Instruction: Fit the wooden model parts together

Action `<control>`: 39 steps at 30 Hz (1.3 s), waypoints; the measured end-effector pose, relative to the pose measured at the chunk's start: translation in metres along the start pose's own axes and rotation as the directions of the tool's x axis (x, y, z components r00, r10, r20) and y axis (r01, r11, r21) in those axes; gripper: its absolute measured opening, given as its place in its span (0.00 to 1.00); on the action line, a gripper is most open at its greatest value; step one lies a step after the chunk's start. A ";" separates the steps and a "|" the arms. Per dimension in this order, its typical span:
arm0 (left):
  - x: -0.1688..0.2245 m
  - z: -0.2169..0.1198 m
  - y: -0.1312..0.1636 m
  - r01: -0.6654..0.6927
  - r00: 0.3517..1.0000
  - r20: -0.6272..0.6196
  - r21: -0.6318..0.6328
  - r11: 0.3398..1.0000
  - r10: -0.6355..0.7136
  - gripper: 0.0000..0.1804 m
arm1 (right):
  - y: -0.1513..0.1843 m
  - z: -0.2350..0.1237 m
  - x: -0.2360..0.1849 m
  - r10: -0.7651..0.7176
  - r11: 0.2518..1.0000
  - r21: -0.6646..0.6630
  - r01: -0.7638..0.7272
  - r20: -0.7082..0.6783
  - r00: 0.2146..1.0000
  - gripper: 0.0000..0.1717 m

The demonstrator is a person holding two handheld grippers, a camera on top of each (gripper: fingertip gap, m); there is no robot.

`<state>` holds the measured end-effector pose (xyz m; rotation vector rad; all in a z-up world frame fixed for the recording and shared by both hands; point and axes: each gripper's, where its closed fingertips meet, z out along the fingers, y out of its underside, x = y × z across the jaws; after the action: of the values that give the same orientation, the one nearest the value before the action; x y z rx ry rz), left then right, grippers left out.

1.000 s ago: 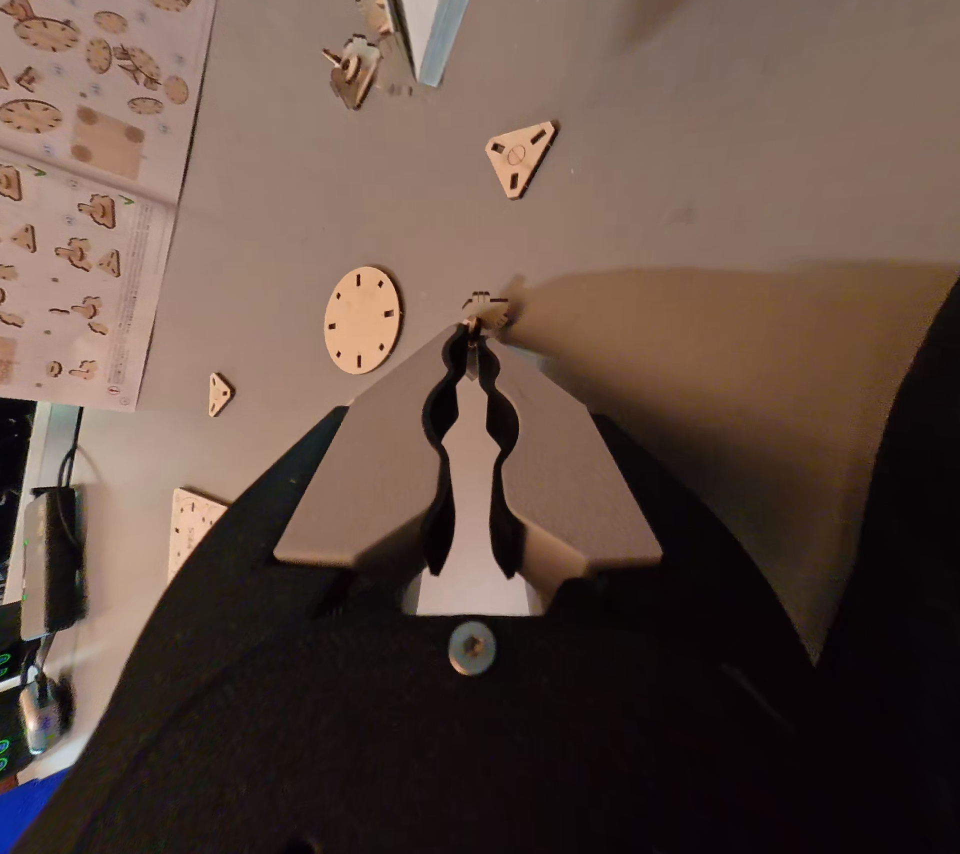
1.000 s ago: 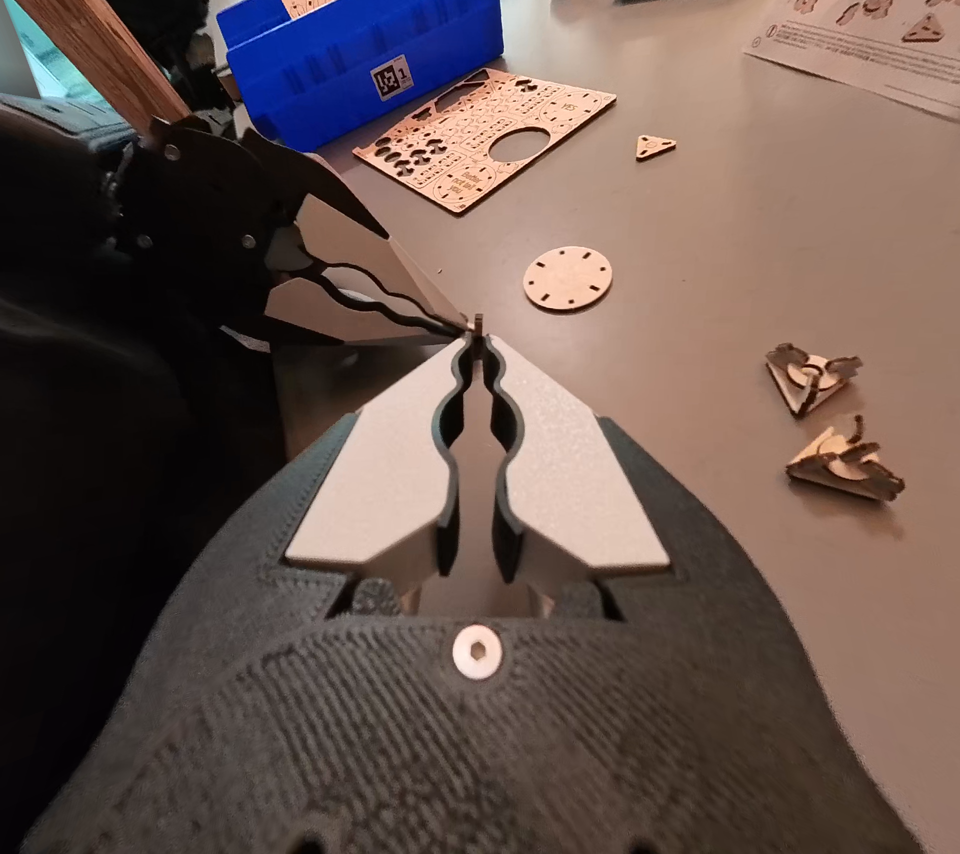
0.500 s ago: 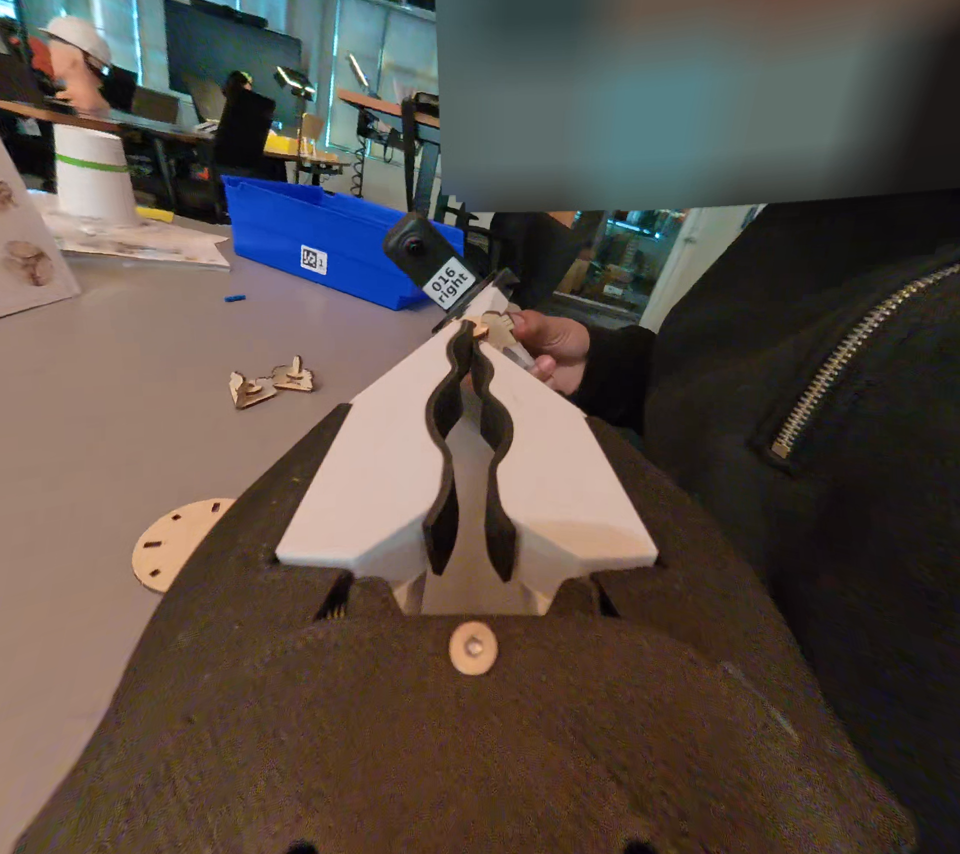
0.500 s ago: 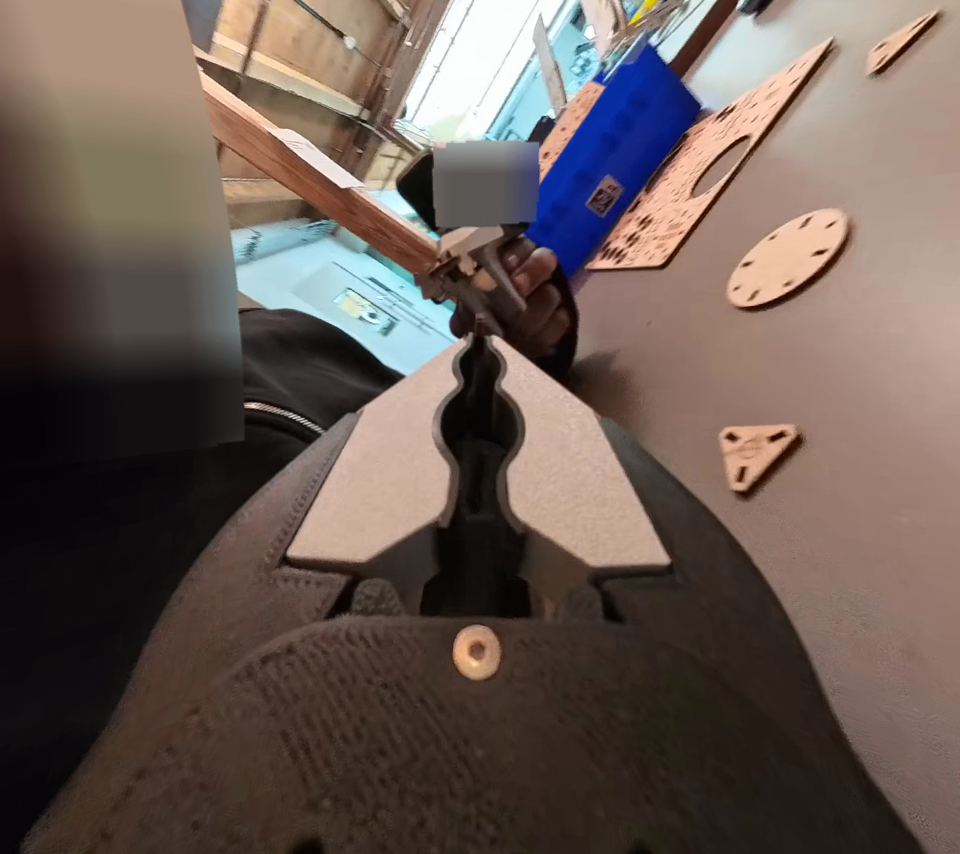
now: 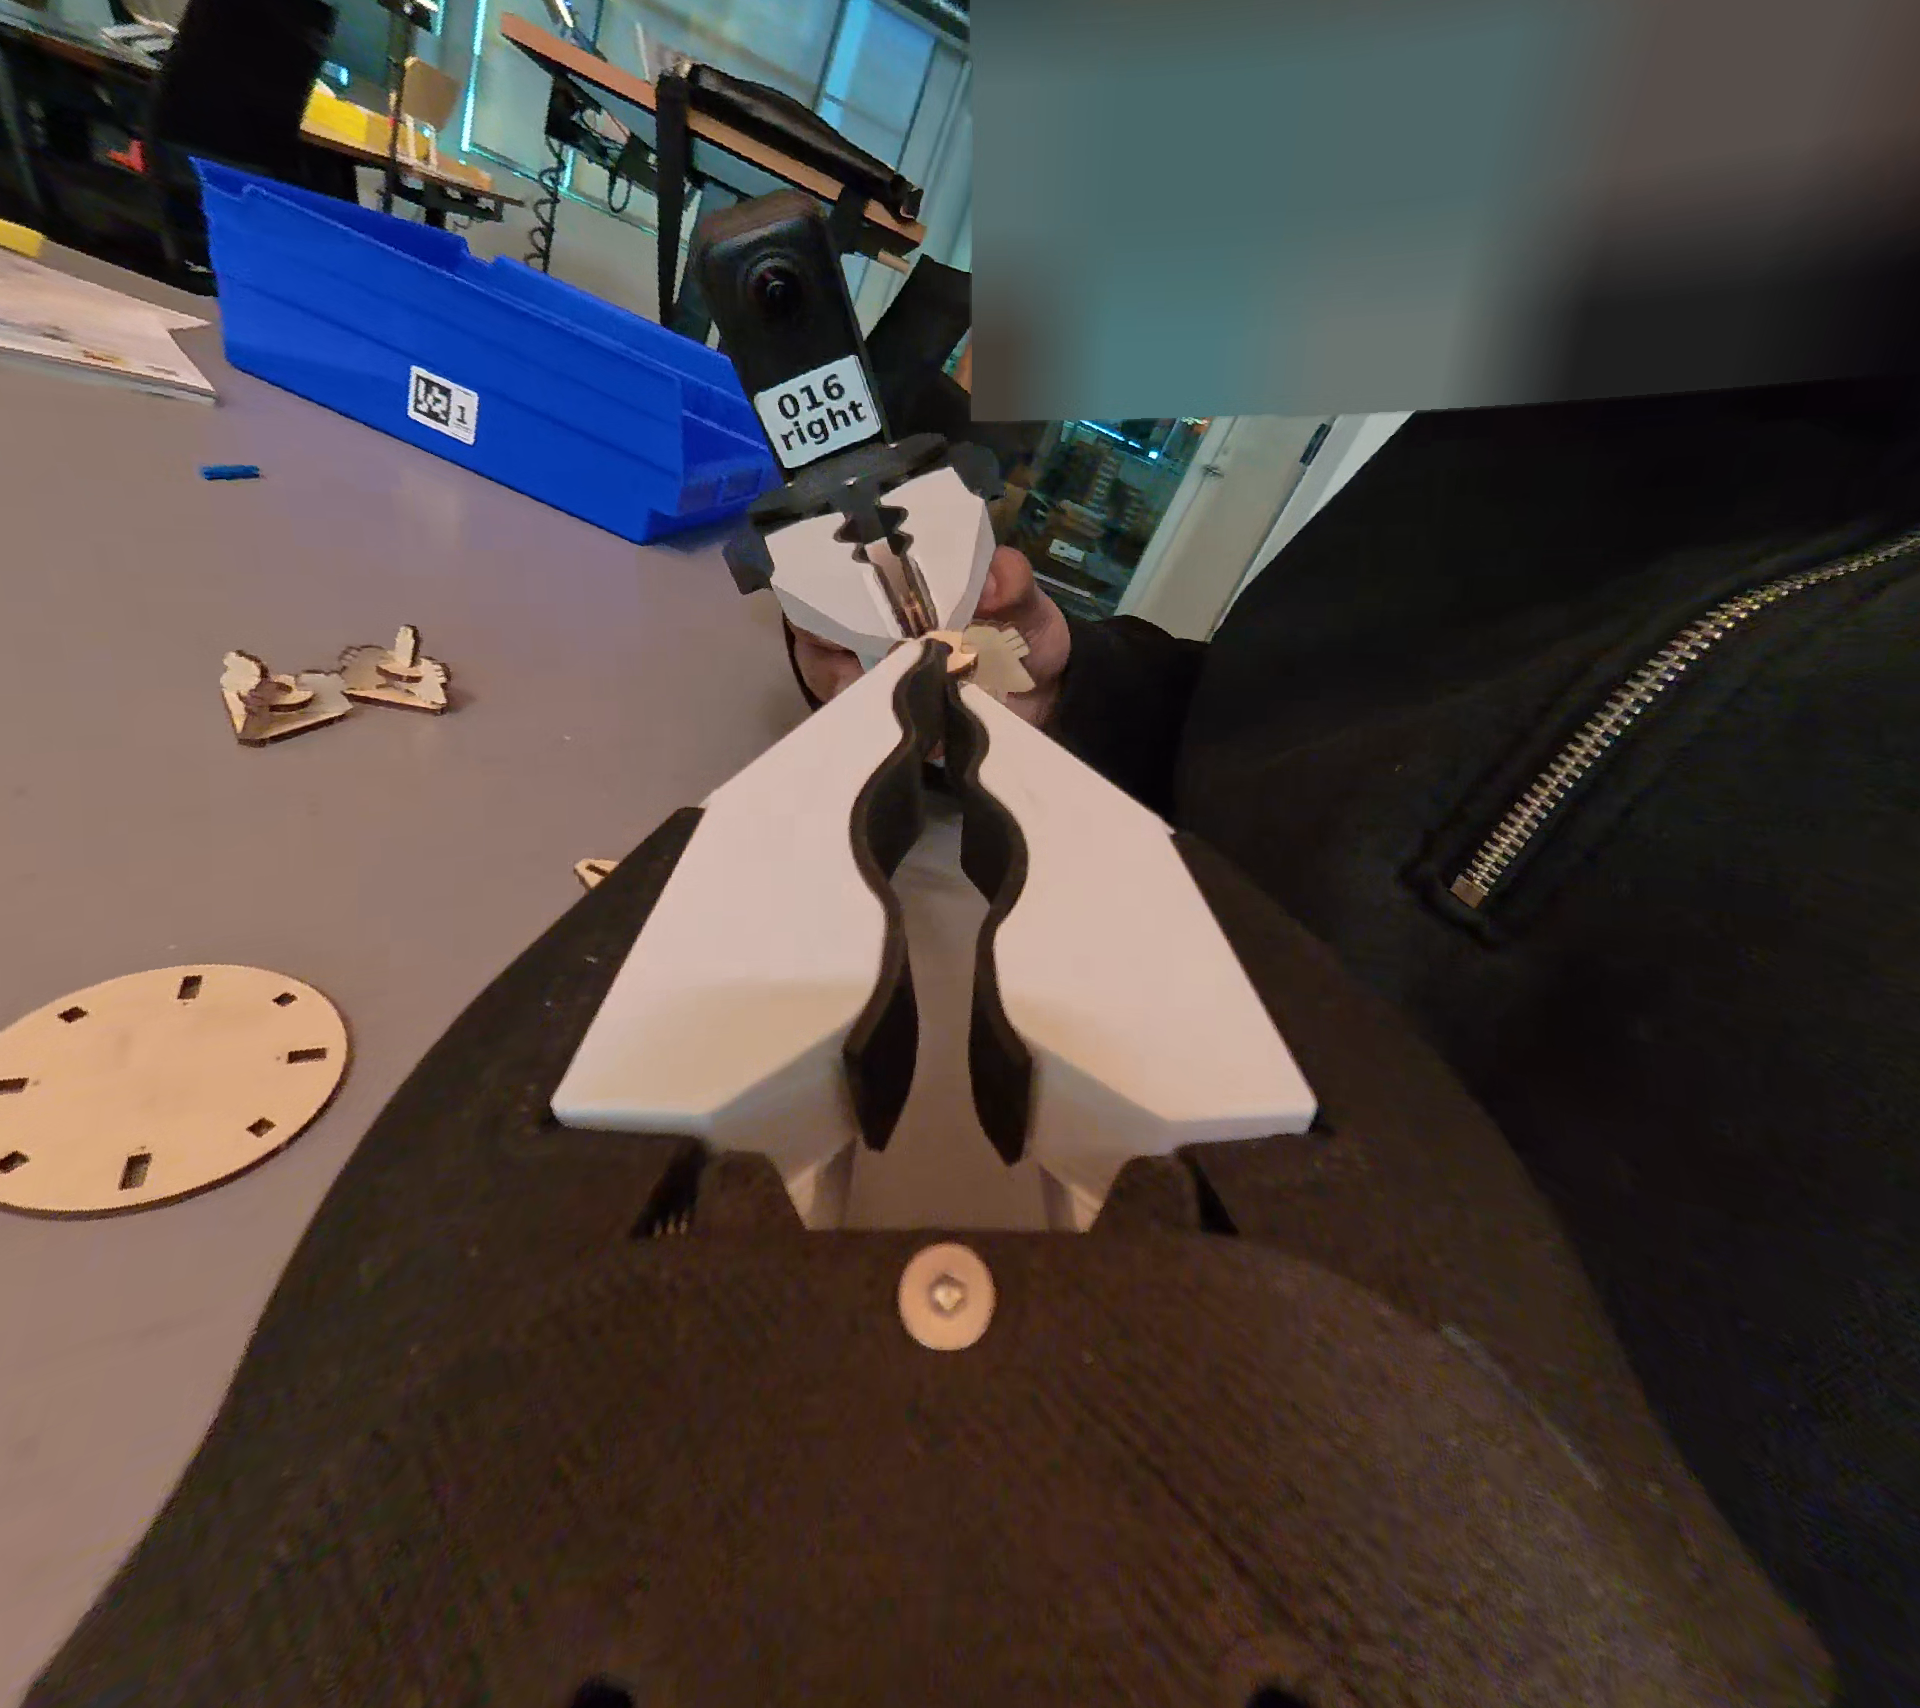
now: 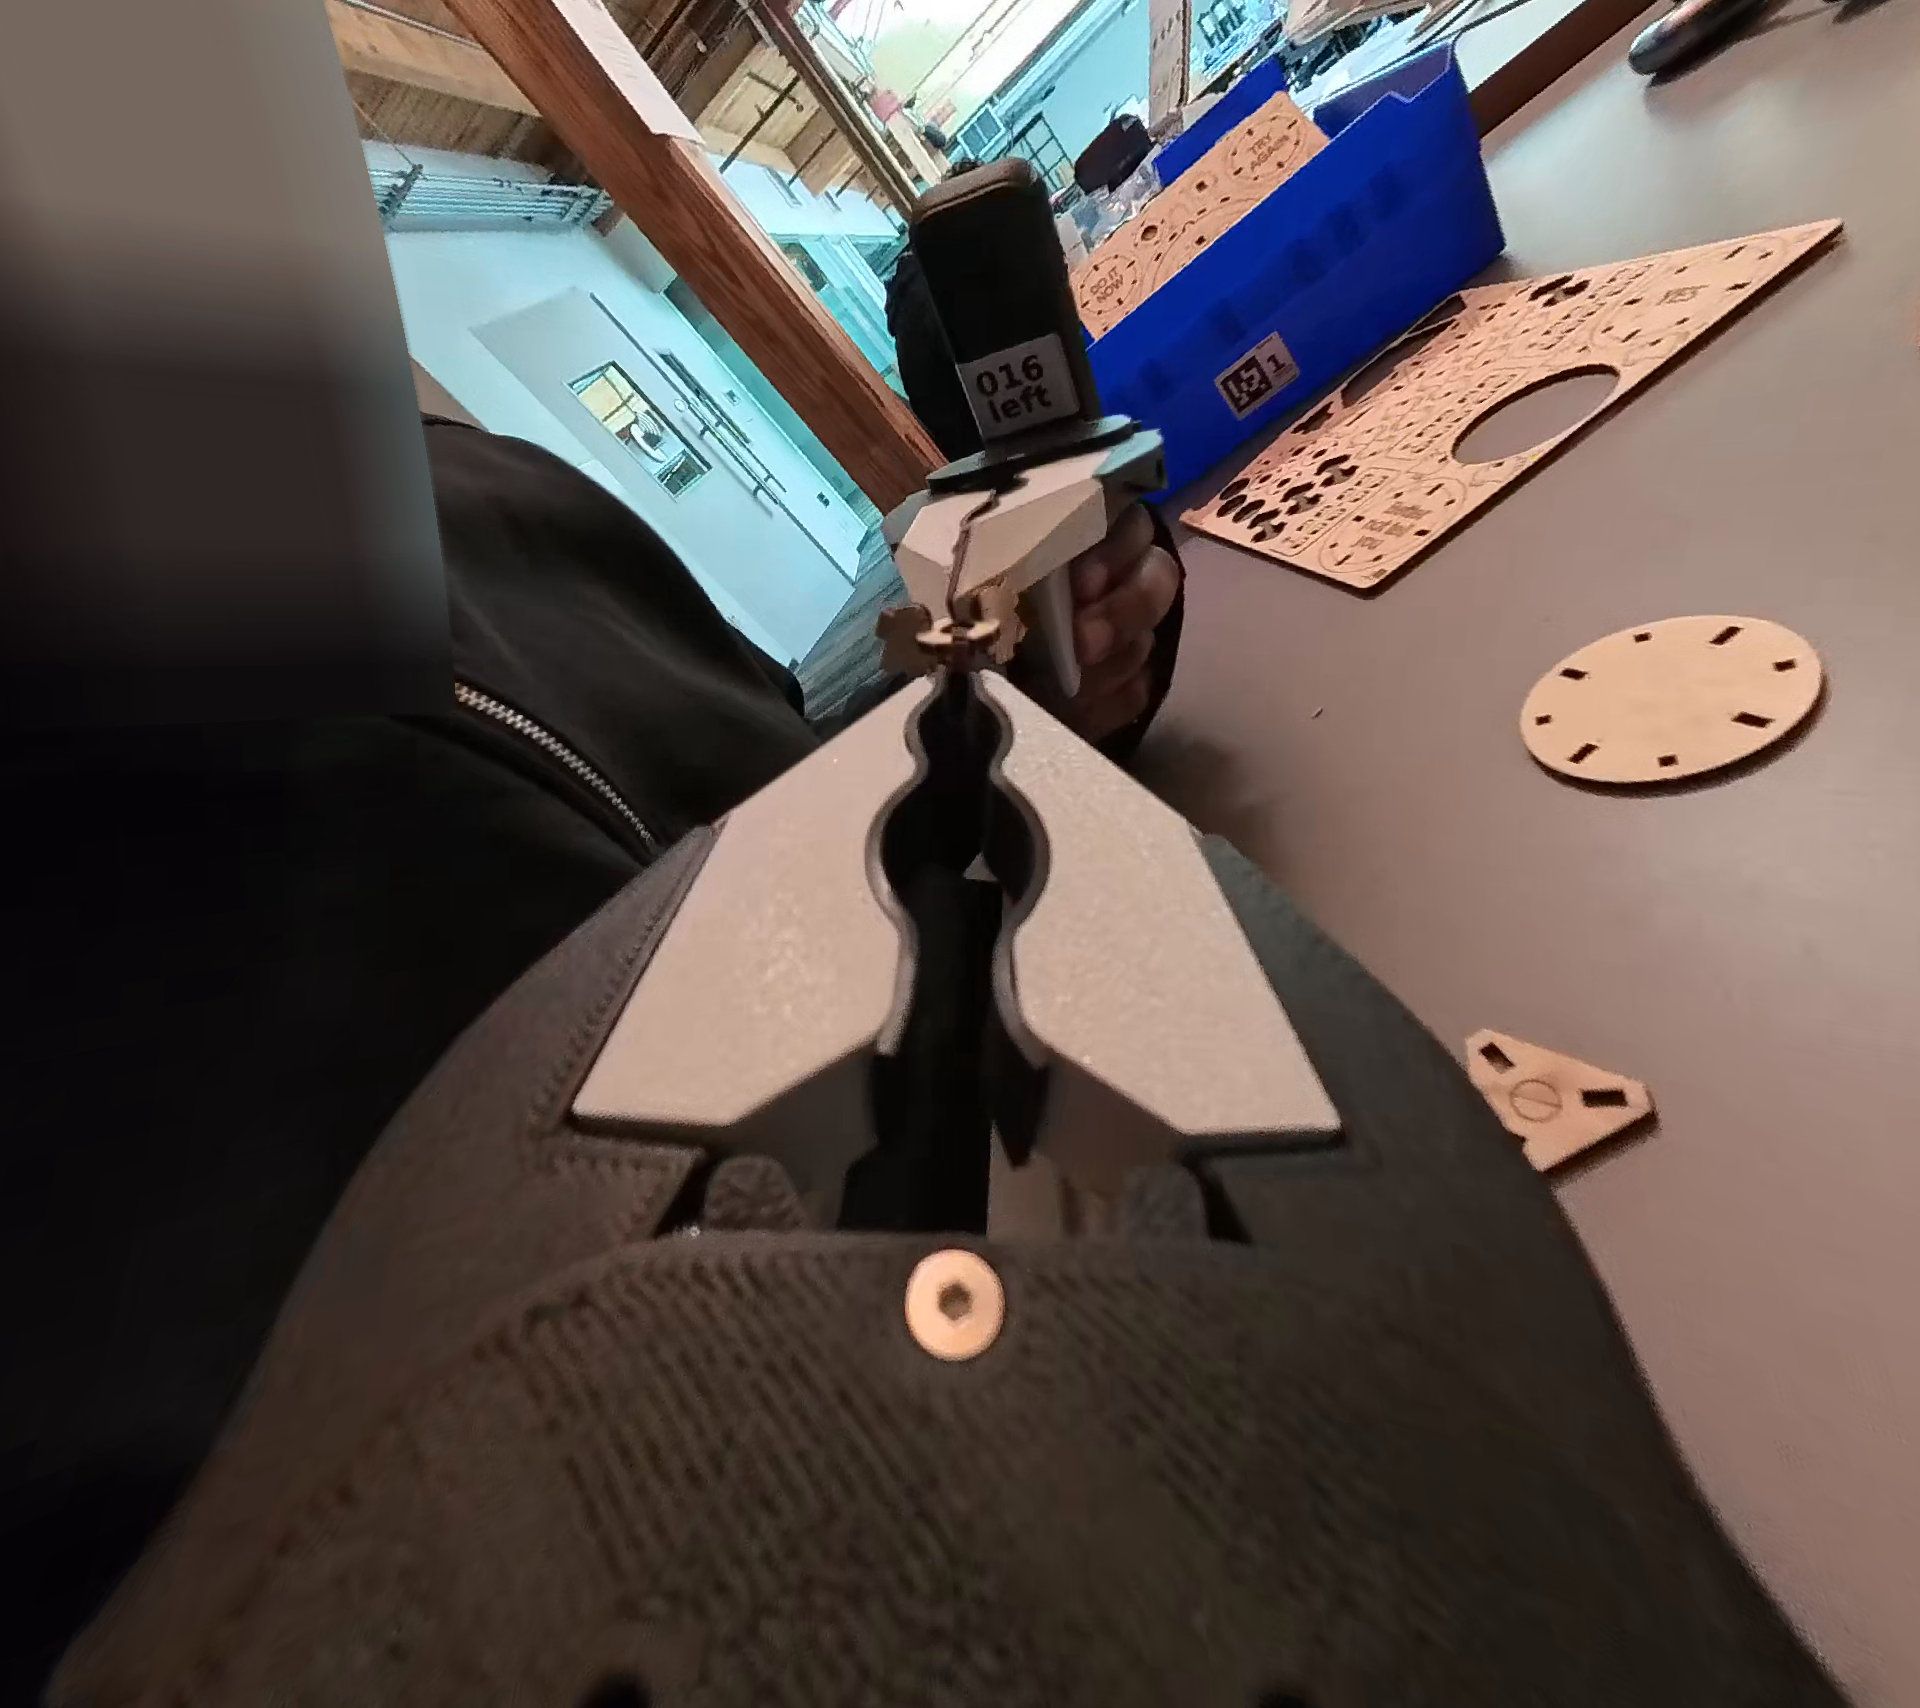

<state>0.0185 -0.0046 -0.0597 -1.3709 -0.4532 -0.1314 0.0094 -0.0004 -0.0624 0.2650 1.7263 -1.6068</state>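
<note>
Both grippers are held up off the grey table (image 5: pixel 312 723), tip to tip in front of a person's black jacket (image 5: pixel 1558 931). My left gripper (image 5: pixel 932 671) is shut on a small toothed wooden piece (image 5: pixel 997 656), which also shows in the right wrist view (image 6: pixel 899 635). My right gripper (image 6: pixel 951 687) is shut on a thin wooden peg piece (image 5: pixel 904 593) whose small round end (image 6: pixel 951 635) meets the toothed piece. The right gripper (image 5: pixel 914 624) faces me in the left wrist view, and the left gripper (image 6: pixel 966 604) faces me in the right wrist view.
On the table lie a round slotted wooden disc (image 5: pixel 156 1087), two small wooden assemblies (image 5: pixel 332 687), a triangular wooden piece (image 6: pixel 1558 1102) and a punched-out plywood sheet (image 6: pixel 1507 401). A blue bin (image 5: pixel 468 349) stands at the back, holding plywood sheets (image 6: pixel 1257 152). The grippers are tip to tip, or close to it.
Both grippers have risen from low over the table and turned to face each other. Since half a second ago they have come closer, tips now meeting. Both stayed shut on their pieces.
</note>
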 end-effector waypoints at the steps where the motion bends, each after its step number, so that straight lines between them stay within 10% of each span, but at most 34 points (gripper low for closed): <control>1: 0.001 0.001 0.001 0.008 1.000 -0.008 -0.005 1.000 -0.008 0.00 | 0.001 0.001 0.000 0.000 1.000 -0.004 0.000 0.002 1.000 0.00; 39: -0.021 -0.002 -0.003 0.156 0.986 0.041 0.103 0.982 -0.161 0.05 | 0.004 -0.005 0.026 -0.087 0.993 -0.083 0.078 -0.107 0.990 0.00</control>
<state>-0.0009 -0.0109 -0.0651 -1.2419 -0.6031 -0.2035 -0.0084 -0.0039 -0.0821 0.2509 1.9026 -1.6052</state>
